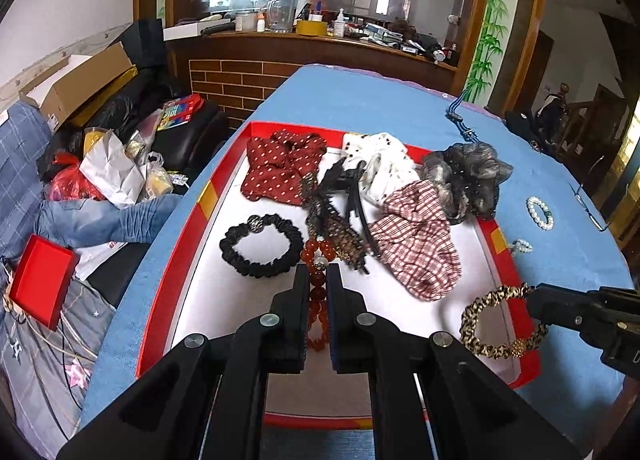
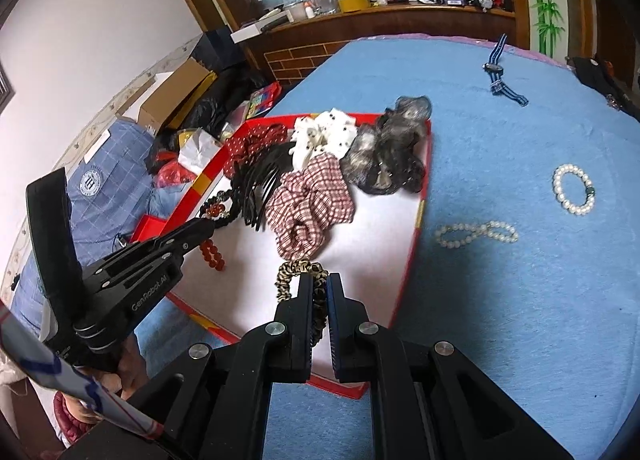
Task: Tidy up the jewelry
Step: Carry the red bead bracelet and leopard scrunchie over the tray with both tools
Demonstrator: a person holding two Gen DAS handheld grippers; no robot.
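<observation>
A red bead bracelet (image 1: 318,250) hangs over the white floor of the red-rimmed tray (image 1: 491,228), and my left gripper (image 1: 319,271) is shut on it. From the right wrist view, the left gripper (image 2: 206,227) holds the bracelet (image 2: 212,254) above the tray (image 2: 380,228). My right gripper (image 2: 320,281) is shut on a leopard-print scrunchie (image 2: 294,270) at the tray's near right corner. In the left wrist view the right gripper (image 1: 535,297) comes in from the right, holding the scrunchie (image 1: 486,306).
The tray holds a black scrunchie (image 1: 262,246), a red dotted one (image 1: 280,172), a white one (image 1: 380,164), a grey one (image 1: 464,180), a checked one (image 1: 416,240) and a black hair comb (image 2: 256,184). Two pearl bracelets (image 2: 574,190) (image 2: 476,234) and a striped watch (image 2: 498,76) lie on the blue cloth.
</observation>
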